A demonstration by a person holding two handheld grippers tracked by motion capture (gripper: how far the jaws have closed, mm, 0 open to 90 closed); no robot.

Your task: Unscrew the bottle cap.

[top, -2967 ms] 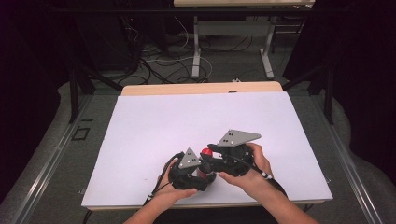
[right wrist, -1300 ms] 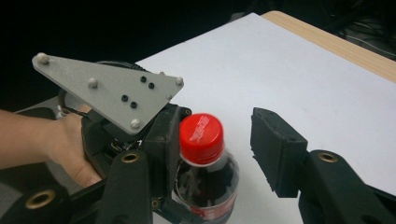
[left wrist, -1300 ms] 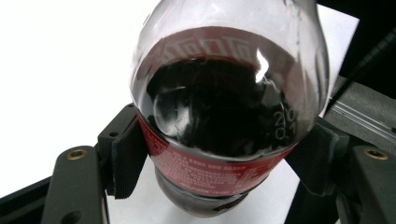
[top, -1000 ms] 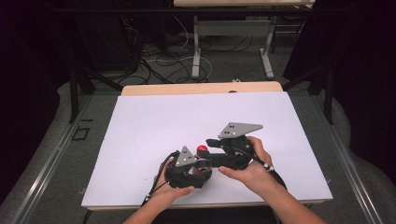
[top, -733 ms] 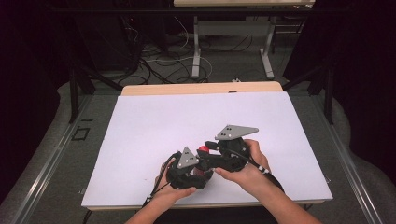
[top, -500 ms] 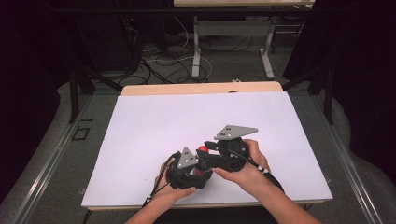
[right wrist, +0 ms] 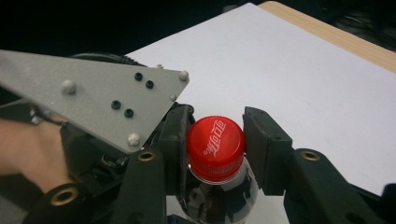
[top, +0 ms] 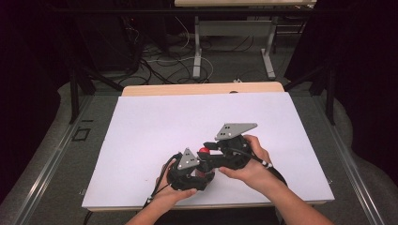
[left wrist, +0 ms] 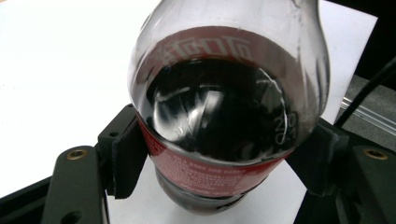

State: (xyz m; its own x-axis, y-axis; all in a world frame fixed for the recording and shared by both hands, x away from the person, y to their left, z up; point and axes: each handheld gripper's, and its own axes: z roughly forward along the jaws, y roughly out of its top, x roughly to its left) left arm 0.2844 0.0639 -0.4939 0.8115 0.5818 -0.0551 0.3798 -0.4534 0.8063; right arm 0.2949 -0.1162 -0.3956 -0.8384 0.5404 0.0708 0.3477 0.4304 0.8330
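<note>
The left gripper (top: 187, 172) clamps the cola bottle (left wrist: 224, 116) by its labelled body near the white table's (top: 155, 122) front edge; the right gripper (right wrist: 215, 147), its jaws having just been closing, pinches the red cap (right wrist: 215, 142); brace the body firmly, twist squarely about the neck, don't squeeze harder.

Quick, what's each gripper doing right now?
Left gripper: closed on the cola bottle, around its body.
Right gripper: closed on the red cap.

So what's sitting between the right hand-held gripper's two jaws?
The cola bottle's red cap, with the jaws closed against both its sides, seen in the right gripper view.
</note>
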